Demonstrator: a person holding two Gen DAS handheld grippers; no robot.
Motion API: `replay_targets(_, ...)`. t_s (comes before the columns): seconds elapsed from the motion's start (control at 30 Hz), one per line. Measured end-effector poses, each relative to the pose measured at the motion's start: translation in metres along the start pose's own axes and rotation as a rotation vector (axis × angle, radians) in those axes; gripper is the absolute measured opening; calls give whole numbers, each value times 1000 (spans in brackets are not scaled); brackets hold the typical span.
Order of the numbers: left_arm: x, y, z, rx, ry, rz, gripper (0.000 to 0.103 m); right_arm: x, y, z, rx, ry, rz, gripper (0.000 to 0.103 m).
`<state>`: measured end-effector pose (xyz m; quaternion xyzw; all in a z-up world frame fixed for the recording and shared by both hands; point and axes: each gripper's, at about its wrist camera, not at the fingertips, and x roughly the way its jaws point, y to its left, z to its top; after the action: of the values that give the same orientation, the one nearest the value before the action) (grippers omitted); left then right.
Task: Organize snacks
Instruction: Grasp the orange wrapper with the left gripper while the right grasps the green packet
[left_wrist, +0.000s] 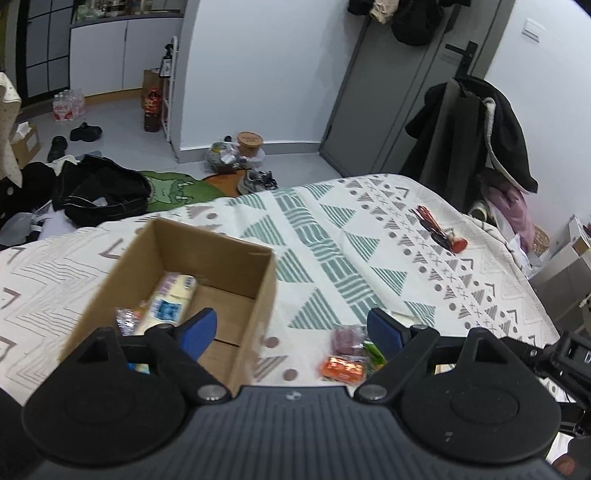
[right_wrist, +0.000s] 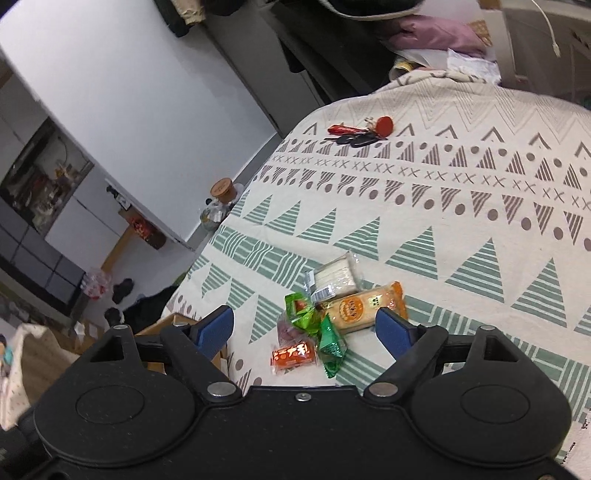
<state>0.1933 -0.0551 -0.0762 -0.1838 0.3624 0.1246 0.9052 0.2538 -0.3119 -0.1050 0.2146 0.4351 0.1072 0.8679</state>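
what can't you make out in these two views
- Cardboard box contents, left wrist view: blurred, and the left claw covers the near part.
- Box in right wrist view: only a corner shows behind the right claw.
- Snack pile labels: too small to read.

Brown box (left_wrist: 177, 258) — green-triangled bedspread (right_wrist: 443, 221)

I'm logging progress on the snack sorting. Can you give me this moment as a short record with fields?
surface: patterned bedspread
container: cardboard box, open top, on the bedspread
in box: yellow packet and a small wrapped snack
still outside: snack pile, several packets beside the box
other item: keys, far side
left gripper: open, empty
right gripper: open, empty, above the pile
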Motion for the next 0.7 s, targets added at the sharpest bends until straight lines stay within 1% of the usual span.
replay_targets(0.13,11,-14,-7,7,7,-1,88,2,-15,5,47,1,11,83)
replay_targets(0.2,18,-19,-10,7,17,-3,88,5,-22,6,67,9,16,80)
replay_targets(0.4,45,-34,-21,10,50,0,87,26,-35,5,114,67,19,69)
replay_targets(0.57,68,-39,-31,9,77,8,85,46,-37,4,120,108,15,65)
replay_targets(0.7,89,-38,-39,5,109,26,85,64,-40,2,128,147,4,63)
